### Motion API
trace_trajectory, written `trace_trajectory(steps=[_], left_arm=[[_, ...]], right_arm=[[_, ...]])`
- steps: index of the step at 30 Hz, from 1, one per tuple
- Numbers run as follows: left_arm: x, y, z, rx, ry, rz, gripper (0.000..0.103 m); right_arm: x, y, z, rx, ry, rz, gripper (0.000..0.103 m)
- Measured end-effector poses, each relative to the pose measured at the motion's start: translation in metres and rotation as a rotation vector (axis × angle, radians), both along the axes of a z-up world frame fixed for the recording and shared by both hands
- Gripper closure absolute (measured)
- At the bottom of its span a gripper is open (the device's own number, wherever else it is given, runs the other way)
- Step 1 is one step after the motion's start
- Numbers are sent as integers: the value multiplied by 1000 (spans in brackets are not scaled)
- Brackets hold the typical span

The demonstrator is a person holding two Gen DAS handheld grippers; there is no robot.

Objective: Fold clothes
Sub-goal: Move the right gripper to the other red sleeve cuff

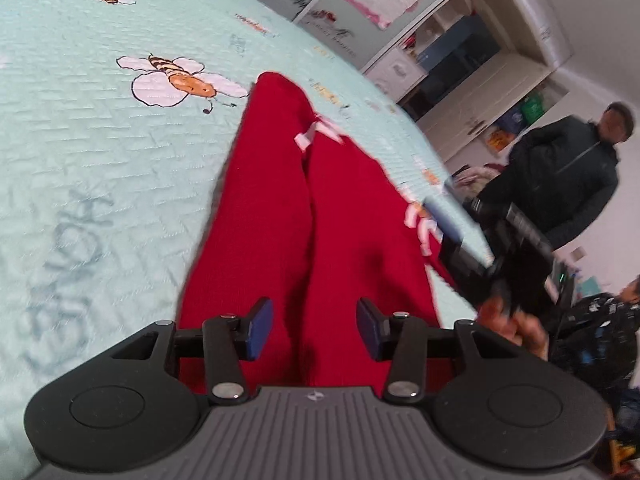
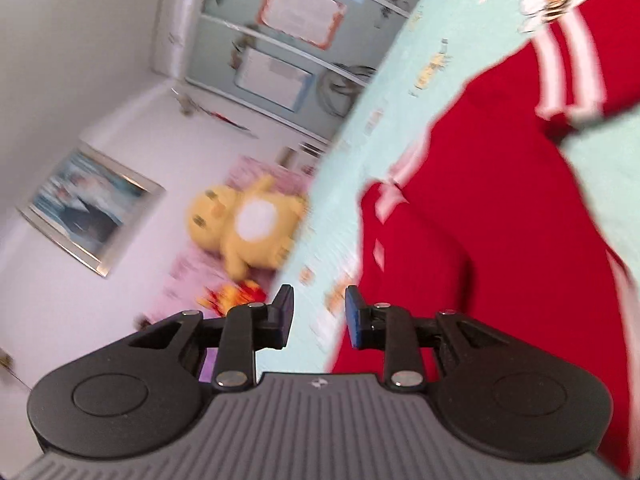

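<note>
Red knit garment (image 1: 304,216) with white stripes lies lengthwise down frame centre on the mint quilted bedspread (image 1: 100,160), halves doubled along a middle crease; further folds seem left. Left gripper (image 1: 314,328) released, empty above it. Right gripper (image 2: 318,318) parted, grasping nothing, garment at right.

pale green bee-print bed cover (image 1: 100,168), red white-striped garment (image 1: 280,220) spread flat directly on it

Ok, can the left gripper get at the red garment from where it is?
Probably yes: the left gripper is open directly over the red garment, which lies flat on the bee-print bedspread with nothing between.
</note>
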State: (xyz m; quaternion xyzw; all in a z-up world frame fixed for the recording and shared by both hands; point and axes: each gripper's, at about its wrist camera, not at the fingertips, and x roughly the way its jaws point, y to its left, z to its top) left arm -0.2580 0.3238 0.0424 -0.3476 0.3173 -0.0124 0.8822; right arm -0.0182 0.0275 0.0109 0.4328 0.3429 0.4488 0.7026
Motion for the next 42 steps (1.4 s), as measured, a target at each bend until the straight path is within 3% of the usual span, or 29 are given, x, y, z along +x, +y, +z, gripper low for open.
trace_trajectory(steps=[4, 6, 9, 12, 15, 18, 20, 22, 26, 30, 33, 35, 36, 38, 39, 42], left_arm=[[17, -7, -10, 32, 48, 9, 55], [21, -13, -11, 65, 59, -1, 55], [29, -22, -6, 151, 74, -25, 55], [36, -32, -1, 218, 84, -29, 57], [44, -40, 1, 255, 92, -25, 59], [50, -47, 1, 286, 108, -27, 79], [51, -49, 5, 315, 109, -10, 100], [46, -51, 16, 310, 83, 15, 101], [27, -64, 39, 363, 32, 26, 101], [24, -60, 26, 357, 109, 55, 101], [33, -46, 3, 250, 208, 72, 100], [33, -44, 1, 237, 205, 80, 96], [32, -44, 3, 240, 200, 77, 94], [30, -48, 8, 247, 189, 50, 69], [28, -49, 10, 243, 182, 42, 64], [24, -52, 16, 245, 165, 49, 62]], right_arm=[[41, 28, -20, 90, 5, 76, 73], [49, 33, -46, 141, 27, 106, 72], [53, 34, -70, 167, 121, 137, 70], [57, 26, -58, 243, 21, 150, 52], [63, 23, -55, 252, 24, 134, 50], [66, 23, -50, 259, 2, 126, 50], [66, 22, -46, 261, -14, 122, 50], [67, 20, -48, 250, -1, 112, 50], [64, 14, -50, 231, 11, 99, 50], [60, 16, -49, 145, -9, 103, 50], [56, 18, -48, 92, -37, 122, 50], [55, 18, -48, 76, -45, 127, 50], [55, 18, -49, 76, -41, 126, 49], [57, 16, -52, 83, -25, 118, 49], [57, 15, -54, 89, -17, 113, 49], [59, 13, -56, 120, 2, 110, 49]])
